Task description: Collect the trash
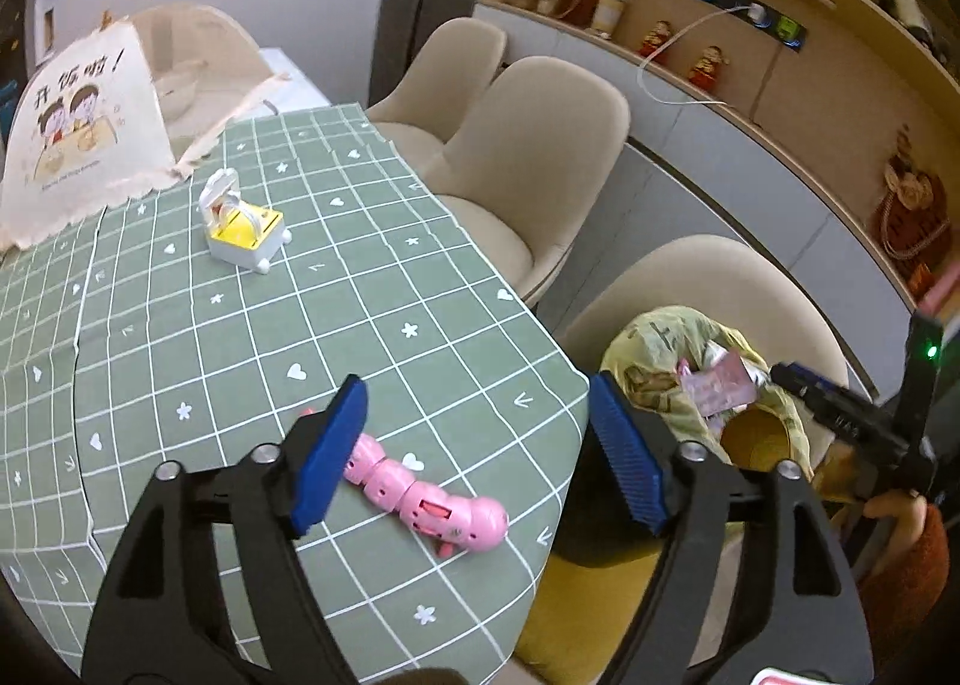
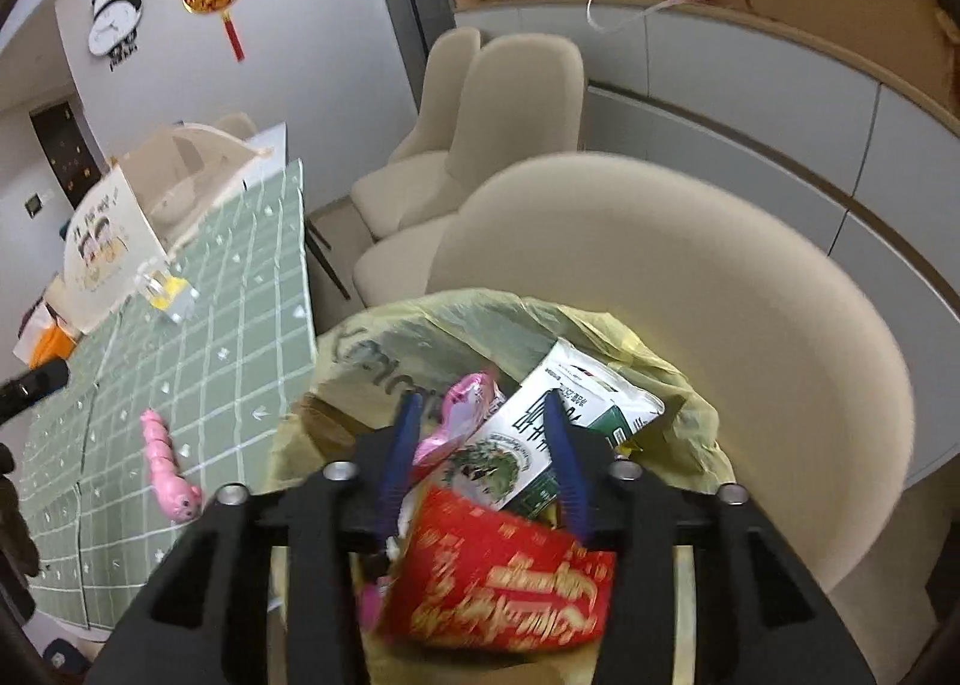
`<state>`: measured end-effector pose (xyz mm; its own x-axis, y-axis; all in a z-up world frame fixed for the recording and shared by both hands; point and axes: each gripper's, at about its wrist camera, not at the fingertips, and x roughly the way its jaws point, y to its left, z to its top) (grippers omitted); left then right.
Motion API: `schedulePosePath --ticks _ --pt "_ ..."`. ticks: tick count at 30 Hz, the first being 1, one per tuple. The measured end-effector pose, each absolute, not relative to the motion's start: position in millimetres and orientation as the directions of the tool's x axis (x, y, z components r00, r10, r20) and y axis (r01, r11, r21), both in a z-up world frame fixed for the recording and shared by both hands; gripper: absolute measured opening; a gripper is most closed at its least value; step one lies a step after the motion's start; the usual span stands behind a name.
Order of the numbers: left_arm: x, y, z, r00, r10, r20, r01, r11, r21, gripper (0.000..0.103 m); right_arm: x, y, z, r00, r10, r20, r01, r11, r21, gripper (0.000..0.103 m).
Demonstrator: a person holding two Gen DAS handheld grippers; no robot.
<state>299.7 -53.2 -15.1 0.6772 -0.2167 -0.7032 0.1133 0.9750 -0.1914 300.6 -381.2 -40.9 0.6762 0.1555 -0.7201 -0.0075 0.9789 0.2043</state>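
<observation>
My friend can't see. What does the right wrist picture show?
The right gripper hangs open over a yellow trash bag on a beige chair. A red packet sits between its blue fingers, above a white-green carton. A pink toy lies on the green table.

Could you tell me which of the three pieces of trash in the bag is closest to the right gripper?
The red packet with gold lettering, lying just below the right gripper; the white-and-green carton and pink wrapper lie further away.

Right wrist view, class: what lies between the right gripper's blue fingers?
A blurred red wrapper lies between the right gripper's fingers, over the yellow bag; right wrist view.
</observation>
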Motion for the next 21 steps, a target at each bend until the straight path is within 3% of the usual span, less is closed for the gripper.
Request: schedulePosePath --ticks 2,10,21 --pt "291.5 -51.7 -13.7 0.68 -0.231 -0.696 0.14 0.972 -0.186 0.081 286.2 -377.6 -29.0 0.704 0.133 -0.697 0.006 0.981 0.193 0.042" --pt "222.2 -28.4 -6.8 0.727 -0.217 -0.651 0.215 0.973 -0.084 0.081 195.1 -316.5 8.0 0.764 0.093 -0.639 0.041 0.981 0.192 0.042" --pt "121.3 4.4 -12.2 0.783 -0.169 -0.599 0.245 0.968 0.047 0.081 76.2 -206.7 8.6 0.791 0.094 -0.605 0.033 0.98 0.195 0.042"
